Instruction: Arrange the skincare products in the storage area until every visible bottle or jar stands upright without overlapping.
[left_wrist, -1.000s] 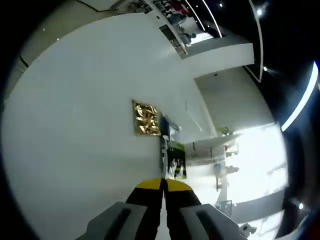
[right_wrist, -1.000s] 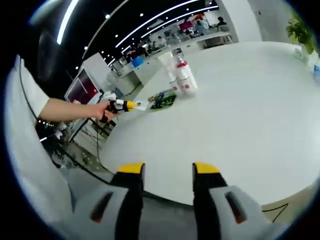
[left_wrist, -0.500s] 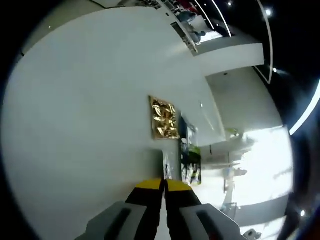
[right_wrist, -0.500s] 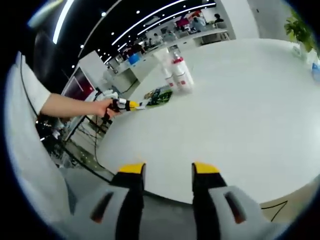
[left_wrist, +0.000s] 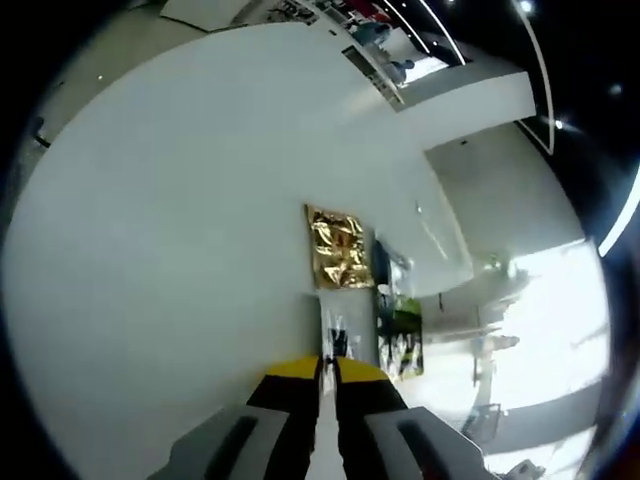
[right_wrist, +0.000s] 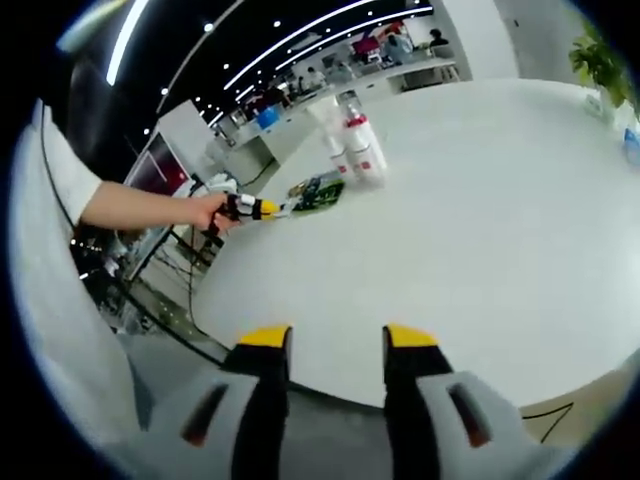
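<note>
- My left tongs (left_wrist: 328, 368) were pressed together on a thin white sachet (left_wrist: 332, 335), gripping it by its near edge so the rest lay flat on the white counter (left_wrist: 160, 250) ahead of the tips; I judged that hold suited sliding or lifting something so flat.
- In the right gripper view the same tongs (right_wrist: 262, 209) reached in from the left in the person's hand (right_wrist: 208, 213), their yellow tips right at the edge of the packets.
- Just beyond the white sachet lay a crinkled gold foil sachet (left_wrist: 338, 248), flat on the counter, and beside it a dark green printed packet (left_wrist: 401, 332) and a bluish one I could not make out clearly. They sat close together, edges touching or nearly so; I could not tell whether any overlapped.
- The bottles (right_wrist: 358, 150), white with red labels and caps, stood upright in a tight cluster further along the counter, near the packets but apart from them. Whether they touched one another I could not tell.
- My right tongs (right_wrist: 326, 340) stood apart with nothing between them, held back over the near edge of the counter, well away from the products; I judged them parked there to leave the left side room to work.
- The upright bottles looked settled; the flat sachets seemed to be the step in hand.
</note>
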